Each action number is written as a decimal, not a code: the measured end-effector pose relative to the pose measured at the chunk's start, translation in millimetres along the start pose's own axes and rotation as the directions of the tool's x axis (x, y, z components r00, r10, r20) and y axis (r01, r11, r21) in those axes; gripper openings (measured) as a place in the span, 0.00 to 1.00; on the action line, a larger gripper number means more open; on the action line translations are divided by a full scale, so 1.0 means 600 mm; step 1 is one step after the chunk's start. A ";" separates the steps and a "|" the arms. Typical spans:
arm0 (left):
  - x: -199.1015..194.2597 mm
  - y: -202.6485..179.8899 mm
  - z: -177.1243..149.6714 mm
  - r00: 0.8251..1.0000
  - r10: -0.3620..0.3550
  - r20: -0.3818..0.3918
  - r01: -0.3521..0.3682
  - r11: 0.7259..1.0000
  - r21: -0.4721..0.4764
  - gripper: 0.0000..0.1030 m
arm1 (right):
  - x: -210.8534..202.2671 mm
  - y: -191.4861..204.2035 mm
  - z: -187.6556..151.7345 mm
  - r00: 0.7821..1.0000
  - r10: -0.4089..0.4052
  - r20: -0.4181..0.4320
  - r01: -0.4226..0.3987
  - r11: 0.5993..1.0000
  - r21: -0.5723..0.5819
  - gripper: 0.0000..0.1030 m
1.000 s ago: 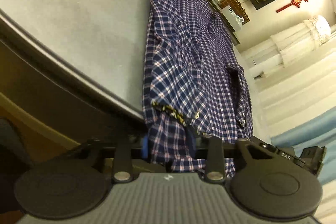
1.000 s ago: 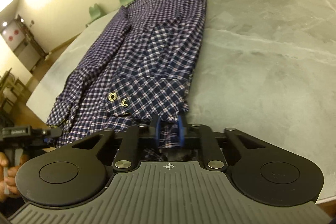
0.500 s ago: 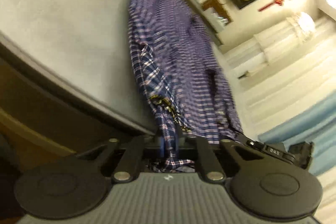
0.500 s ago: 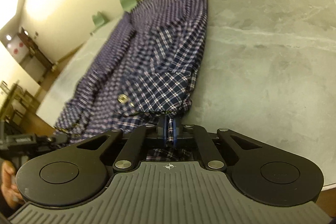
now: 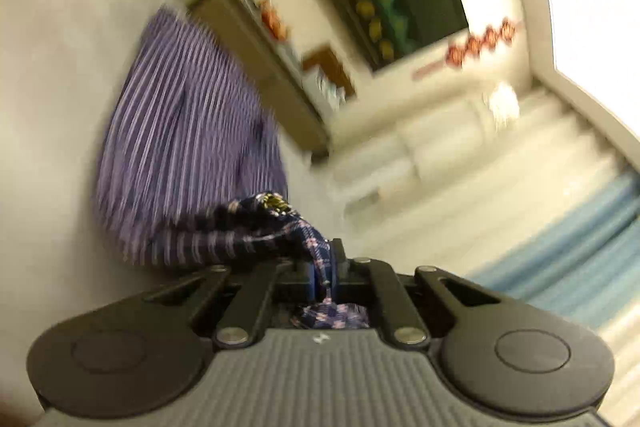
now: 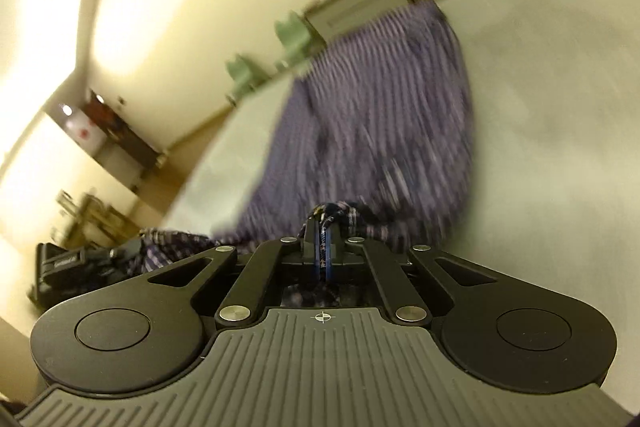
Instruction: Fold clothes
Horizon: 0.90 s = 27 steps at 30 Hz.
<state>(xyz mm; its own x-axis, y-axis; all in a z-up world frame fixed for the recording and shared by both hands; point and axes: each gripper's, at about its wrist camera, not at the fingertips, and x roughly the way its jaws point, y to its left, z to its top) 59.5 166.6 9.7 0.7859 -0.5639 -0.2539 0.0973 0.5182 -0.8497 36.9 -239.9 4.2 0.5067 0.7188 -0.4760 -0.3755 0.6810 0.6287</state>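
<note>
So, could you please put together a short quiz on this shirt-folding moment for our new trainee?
1. True or false: the left hand-held gripper is shut on the plaid shirt.
2. What is pinched in the right hand-held gripper?
A. a towel
B. the shirt's near edge
C. nothing
3. Fill in: the far part of the shirt lies on the grey ____.

Key:
1. True: fabric is clamped between its blue pads.
2. B: checked cloth runs between the closed pads.
3. table. The shirt is blurred in both wrist views.
</note>
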 end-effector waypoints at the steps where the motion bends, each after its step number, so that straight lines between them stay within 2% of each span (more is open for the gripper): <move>1: 0.028 0.016 0.034 0.998 0.062 0.024 -0.061 0.998 -0.024 0.06 | 0.027 -0.002 0.040 1.000 -0.010 0.016 0.010 1.000 0.012 0.01; 2: 0.057 0.032 0.069 0.991 0.124 0.046 -0.122 0.991 -0.050 0.07 | 0.058 -0.009 0.077 0.999 -0.033 0.031 0.032 0.999 0.032 0.01; 4: 0.113 0.065 0.136 0.965 0.248 0.082 -0.239 0.965 -0.104 0.08 | 0.127 -0.045 0.134 0.993 -0.110 0.033 0.106 0.989 0.107 0.04; 5: 0.133 0.086 0.151 0.950 0.306 0.061 -0.298 0.948 -0.117 0.08 | 0.159 -0.066 0.153 0.988 -0.152 0.022 0.148 0.979 0.139 0.10; 6: 0.152 0.105 0.164 0.932 0.359 0.041 -0.351 0.928 -0.127 0.11 | 0.188 -0.088 0.166 0.981 -0.194 0.005 0.191 0.968 0.165 0.26; 7: 0.148 0.112 0.165 0.931 0.363 0.043 -0.356 0.927 -0.120 0.16 | 0.209 -0.107 0.173 0.971 -0.240 -0.006 0.237 0.955 0.180 0.36; 8: 0.144 0.118 0.165 0.929 0.366 0.048 -0.359 0.927 -0.111 0.20 | 0.218 -0.120 0.172 0.962 -0.273 -0.005 0.270 0.946 0.181 0.37; 10: 0.110 0.103 0.149 0.937 0.334 0.103 -0.334 0.942 -0.022 0.45 | 0.212 -0.130 0.156 0.968 -0.250 0.014 0.244 0.955 0.168 0.40; 11: 0.094 0.097 0.139 0.933 0.339 0.121 -0.345 0.938 0.031 0.50 | 0.205 -0.131 0.144 0.975 -0.223 0.022 0.218 0.964 0.151 0.42; 12: 0.080 0.093 0.128 0.924 0.358 0.132 -0.371 0.925 0.084 0.52 | 0.202 -0.128 0.135 0.976 -0.215 0.018 0.211 0.970 0.117 0.48; 15: 0.074 0.092 0.096 0.894 0.435 0.109 -0.449 0.872 0.197 0.55 | 0.207 -0.101 0.124 0.974 -0.228 -0.001 0.228 0.973 -0.028 0.52; 16: 0.082 0.095 0.089 0.883 0.460 0.090 -0.468 0.858 0.213 0.57 | 0.211 -0.091 0.122 0.973 -0.233 0.002 0.232 0.970 -0.077 0.58; 18: 0.100 0.100 0.074 0.865 0.499 0.055 -0.496 0.834 0.240 0.57 | 0.220 -0.079 0.116 0.971 -0.240 -0.005 0.237 0.960 -0.150 0.60; 19: 0.107 0.095 0.066 0.861 0.506 0.043 -0.500 0.829 0.251 0.58 | 0.220 -0.077 0.112 0.972 -0.234 -0.016 0.228 0.959 -0.167 0.58; 20: 0.109 0.095 0.056 0.866 0.500 0.024 -0.487 0.831 0.269 0.58 | 0.218 -0.075 0.109 0.974 -0.225 -0.025 0.217 0.959 -0.182 0.56; 22: 0.114 0.082 0.033 0.866 0.500 0.014 -0.476 0.816 0.326 0.59 | 0.195 -0.073 0.109 0.978 -0.211 0.009 0.209 0.960 -0.185 0.56; 25: 0.097 0.065 -0.007 0.856 0.516 0.034 -0.488 0.784 0.384 0.64 | 0.145 -0.076 0.116 0.983 -0.167 0.076 0.177 0.971 -0.157 0.62; 27: 0.077 0.059 -0.034 0.857 0.513 0.045 -0.485 0.774 0.406 0.69 | 0.133 -0.069 0.110 0.985 -0.166 0.049 0.173 0.959 -0.223 0.65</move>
<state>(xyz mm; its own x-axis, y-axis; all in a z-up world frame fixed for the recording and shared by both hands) 86.8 145.5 -41.4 0.7511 -0.1881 -0.6329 -0.0578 0.9361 -0.3468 143.9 -219.9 -19.1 0.5992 0.5880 -0.5433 -0.4459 0.8088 0.3835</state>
